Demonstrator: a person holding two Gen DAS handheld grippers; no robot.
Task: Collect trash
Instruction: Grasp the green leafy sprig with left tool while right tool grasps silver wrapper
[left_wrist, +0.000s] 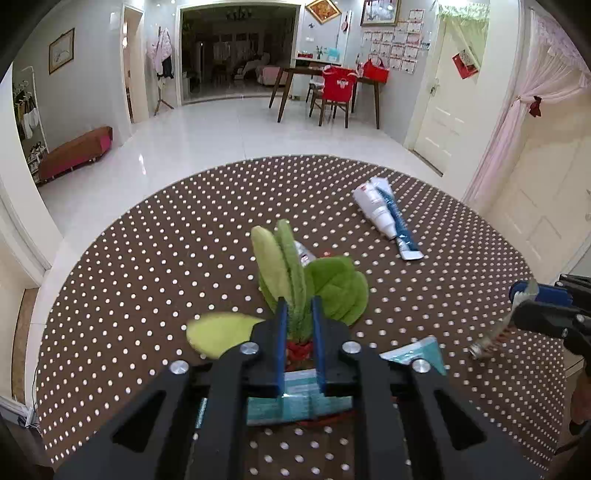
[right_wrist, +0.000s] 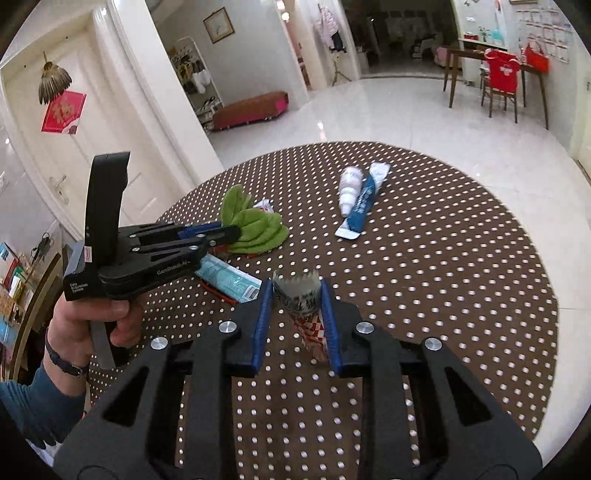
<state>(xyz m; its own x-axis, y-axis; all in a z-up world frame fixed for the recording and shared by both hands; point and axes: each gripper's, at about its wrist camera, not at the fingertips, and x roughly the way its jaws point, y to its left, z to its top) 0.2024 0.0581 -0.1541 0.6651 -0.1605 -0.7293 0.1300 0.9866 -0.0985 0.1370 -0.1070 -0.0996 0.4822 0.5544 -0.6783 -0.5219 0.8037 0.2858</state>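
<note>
My left gripper (left_wrist: 299, 306) is shut on the stem of a green leafy plush toy (left_wrist: 291, 273), also seen in the right wrist view (right_wrist: 255, 225). My right gripper (right_wrist: 295, 291) is shut on a crumpled red-checked paper wrapper (right_wrist: 301, 299), held above the round dotted table (right_wrist: 443, 295). In the left wrist view the right gripper (left_wrist: 524, 299) holds that wrapper (left_wrist: 495, 332) at the right. A teal packet (right_wrist: 229, 277) lies under the left gripper. A white tube (left_wrist: 373, 208) and a blue tube (left_wrist: 400, 229) lie together at the far side.
A small silver wrapper (left_wrist: 304, 254) lies behind the plush leaves. The table edge curves round on all sides above a white tiled floor (left_wrist: 221, 140). A dining table with red chair (left_wrist: 336, 88) stands far back. Doors and curtain are on the right.
</note>
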